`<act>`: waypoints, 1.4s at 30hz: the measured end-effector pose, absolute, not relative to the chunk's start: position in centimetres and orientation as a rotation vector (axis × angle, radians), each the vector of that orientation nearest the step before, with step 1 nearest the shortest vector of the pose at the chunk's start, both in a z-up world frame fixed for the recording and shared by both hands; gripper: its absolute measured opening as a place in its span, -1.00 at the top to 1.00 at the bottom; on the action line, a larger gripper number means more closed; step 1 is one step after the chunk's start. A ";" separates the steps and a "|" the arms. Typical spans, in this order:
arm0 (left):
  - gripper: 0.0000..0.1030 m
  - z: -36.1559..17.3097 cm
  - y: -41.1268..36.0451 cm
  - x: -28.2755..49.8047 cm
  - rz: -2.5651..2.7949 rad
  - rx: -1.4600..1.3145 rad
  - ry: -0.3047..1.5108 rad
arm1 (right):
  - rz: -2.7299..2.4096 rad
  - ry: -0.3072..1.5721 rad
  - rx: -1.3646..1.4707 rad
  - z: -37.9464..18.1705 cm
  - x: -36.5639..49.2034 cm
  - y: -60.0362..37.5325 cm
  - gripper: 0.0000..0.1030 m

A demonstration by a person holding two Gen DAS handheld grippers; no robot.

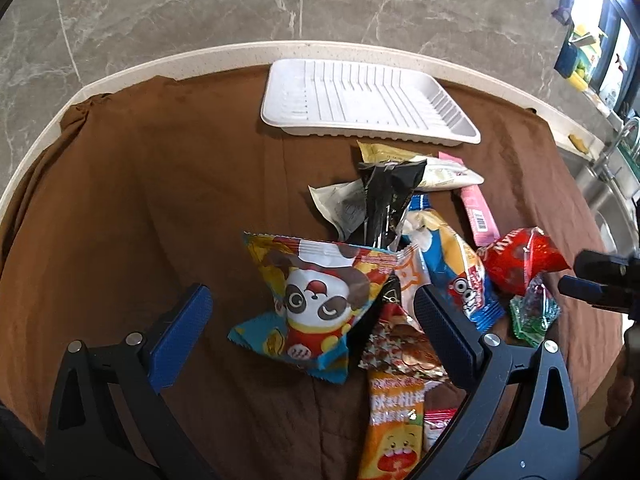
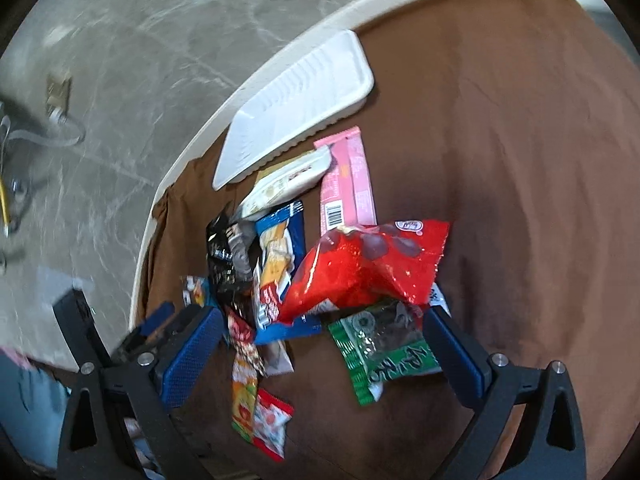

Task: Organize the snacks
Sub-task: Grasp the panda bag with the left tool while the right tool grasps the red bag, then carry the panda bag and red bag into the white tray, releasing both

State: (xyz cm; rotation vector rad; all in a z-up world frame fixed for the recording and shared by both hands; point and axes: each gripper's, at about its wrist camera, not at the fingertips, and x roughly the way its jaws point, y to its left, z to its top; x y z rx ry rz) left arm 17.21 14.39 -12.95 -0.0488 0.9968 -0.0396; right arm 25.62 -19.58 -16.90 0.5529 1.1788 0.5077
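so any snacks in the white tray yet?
No. In the left wrist view the white tray shows only its bare ribbed floor, and the snack packets all lie on the brown cloth in front of it.

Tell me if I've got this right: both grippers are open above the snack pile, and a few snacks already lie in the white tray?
Not quite. The tray holds nothing; both wrist views show its ribbed floor bare, with the snacks piled on the brown cloth beside it. The left gripper and right gripper are indeed open above the pile.
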 end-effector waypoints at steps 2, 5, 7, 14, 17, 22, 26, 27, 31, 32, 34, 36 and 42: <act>-0.93 -13.5 14.4 17.7 -0.049 -0.047 1.006 | 0.498 1.182 0.633 -17.5 26.2 -19.6 -0.97; -0.87 -14.3 14.6 18.5 -0.066 -0.049 1.022 | 0.462 1.206 0.702 -18.6 27.3 -19.3 -0.82; -0.84 -14.8 14.7 19.0 -0.071 -0.047 1.030 | 0.433 1.228 0.710 -19.4 28.0 -19.1 -0.74; -0.83 -16.4 15.3 20.9 -0.095 -0.050 1.056 | 0.394 1.236 0.657 -19.7 30.0 -18.6 -0.29; -0.83 -17.0 15.6 21.4 -0.116 -0.065 1.060 | 0.377 1.242 0.655 -19.8 30.6 -18.5 -0.28; -0.66 -18.1 16.1 22.0 -0.181 -0.137 1.071 | 0.375 1.236 0.614 -19.7 31.2 -18.0 -0.27; -0.20 -19.1 17.1 22.5 -0.288 -0.311 1.098 | 0.392 1.236 0.594 -19.8 31.4 -17.9 -0.16; -0.18 -19.3 17.2 22.6 -0.297 -0.328 1.099 | 0.395 1.236 0.593 -19.9 31.4 -18.0 -0.11; 0.14 -19.2 16.8 23.1 -0.360 -0.332 1.099 | 0.414 1.235 0.620 -20.2 31.4 -18.4 -0.06; 0.14 -19.2 16.6 23.2 -0.371 -0.321 1.097 | 0.418 1.236 0.632 -20.2 31.4 -18.6 -0.06; 0.14 -18.8 16.5 23.0 -0.378 -0.303 1.094 | 0.423 1.239 0.650 -20.3 31.4 -18.9 -0.05; 0.15 -18.6 16.9 22.9 -0.400 -0.336 1.089 | 0.425 1.238 0.665 -20.4 31.4 -19.0 -0.05; 0.16 -16.6 17.7 22.6 -0.413 -0.307 1.045 | 0.430 1.240 0.686 -20.5 31.5 -19.2 -0.06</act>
